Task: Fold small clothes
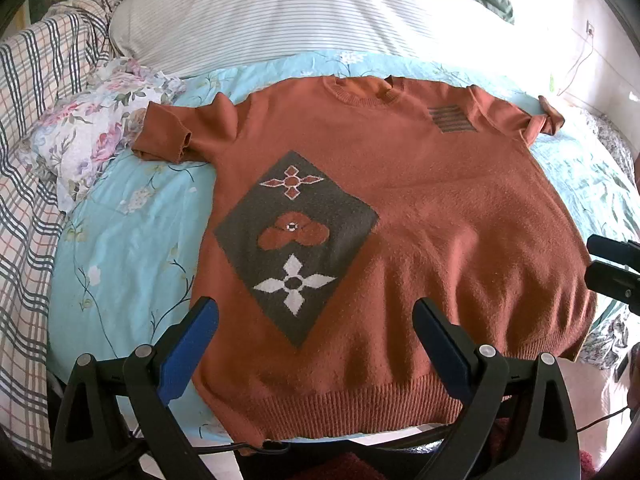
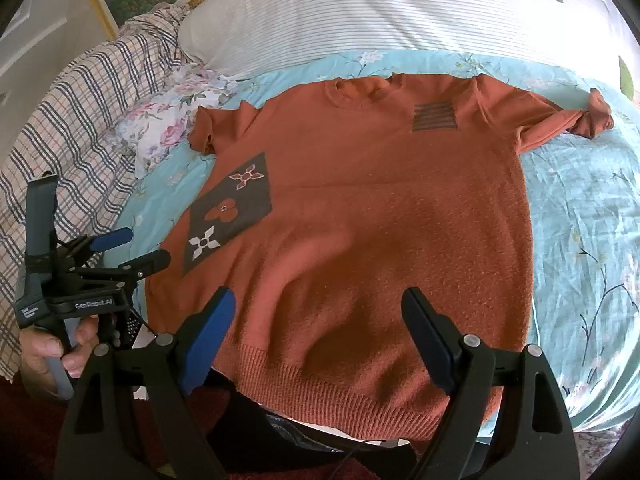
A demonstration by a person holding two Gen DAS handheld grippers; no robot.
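Rust-orange knit sweater (image 1: 420, 208) is lying face up and flat on the bed's blue floral sheet (image 1: 120, 248), neck toward the pillows, ribbed hem (image 1: 360, 404) nearest me and hanging slightly over the bed edge. Grey diamond patch (image 1: 296, 240) with flowers is sitting on the sweater's left half.

I'm holding my left gripper (image 1: 316, 324) spread wide, empty, hovering just above the hem's left part. My right gripper (image 2: 318, 320) is also spread wide and empty, above the hem's middle-right. No fold started yet, judging by the flat layout.

Risks: the knit looks thick and fuzzy, so pinching could be catching only the top layer and leaving the back layer behind, giving a lopsided fold. The hem overhanging the edge could be sliding off if I'm tugging toward me. Left sleeve (image 1: 168, 136) is already doubled back and bunched; right sleeve (image 2: 576, 120) has a rolled, twisted cuff, so both could be making lumps inside a fold. Sheet is wrinkled and could be getting pinched along with the sweater.

Around: floral cloth (image 1: 92, 136) is lying just beside the left sleeve, close enough to be getting in the way of a sleeve fold. Striped pillow (image 1: 280, 16) is sitting beyond the neck, plaid blanket (image 1: 32, 160) along the left side. A cable (image 1: 256, 446) is trailing below the hem near my left gripper and might be snagging.
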